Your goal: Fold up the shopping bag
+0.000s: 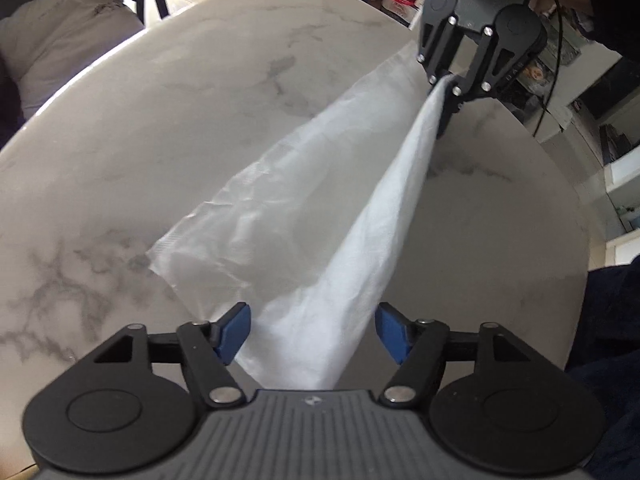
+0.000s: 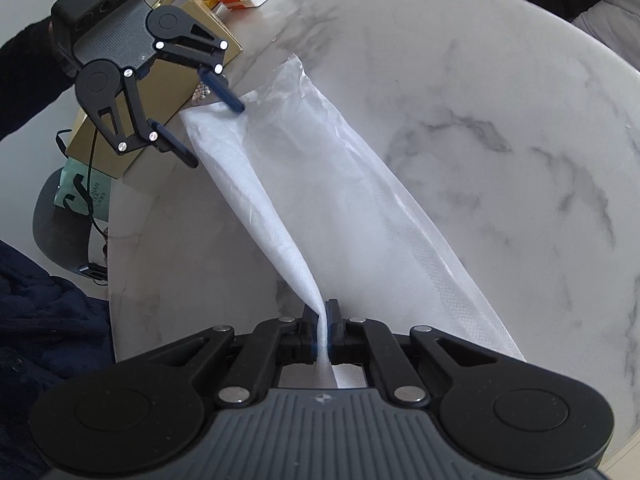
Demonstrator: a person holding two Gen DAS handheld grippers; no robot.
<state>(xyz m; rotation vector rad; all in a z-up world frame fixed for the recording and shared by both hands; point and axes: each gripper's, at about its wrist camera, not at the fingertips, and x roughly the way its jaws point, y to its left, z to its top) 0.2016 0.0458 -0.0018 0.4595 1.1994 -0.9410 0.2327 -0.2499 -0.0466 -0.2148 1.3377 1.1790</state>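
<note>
One hand-held gripper (image 2: 321,326) pinches the white bag (image 2: 304,184); printing unreadable.

Boxes (image 2: 160,92) crowding table's (image 2: 480,140) left edge.

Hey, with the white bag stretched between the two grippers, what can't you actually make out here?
- Left wrist view: the plastic bag's near end is cut off behind the gripper body.
- Right wrist view: the bag end clamped in the right gripper is hidden by its pads.
- Both views: background boxes' print is blurred.
</note>
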